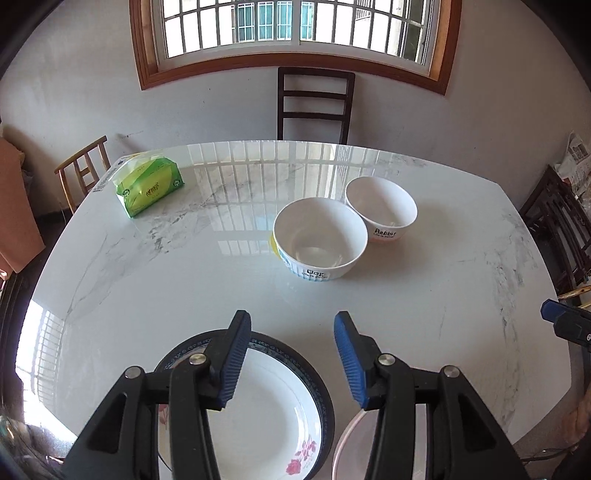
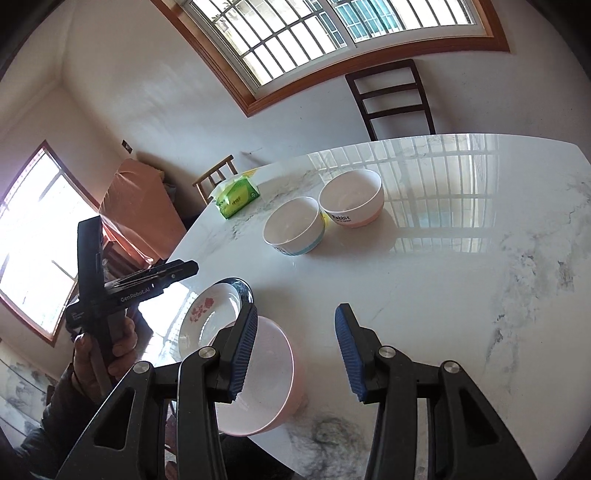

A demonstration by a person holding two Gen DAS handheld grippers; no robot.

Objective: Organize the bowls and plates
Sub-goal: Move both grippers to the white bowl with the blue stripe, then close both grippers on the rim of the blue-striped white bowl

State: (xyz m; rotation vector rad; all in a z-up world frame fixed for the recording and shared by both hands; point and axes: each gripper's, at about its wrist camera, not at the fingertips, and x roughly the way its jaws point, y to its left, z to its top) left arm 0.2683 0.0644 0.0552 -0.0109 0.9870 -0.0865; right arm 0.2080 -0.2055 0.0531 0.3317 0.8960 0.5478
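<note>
Both my left tongs and right tongs hang part-open, empty, over the plates and pink bowl at the tabletop's near edge. I judge I'm between pickups; next comes fetching the two bowls mid-tabletop.

Both pictures are bright, lit by daylight. The light comes mainly from the barred window in the far wall, and in the right wrist view also from a second window at the left, which is overexposed to almost pure white. The glossy bench reflects the window bars as sharp bright stripes, with strong glare near its left edge. Shadows under the bowls are soft and pale. The fisheye lens bends straight lines, so the window frame curves, and the corners fall into black vignette. The focus is good in the middle; the edges are a little soft and smeared.
</note>
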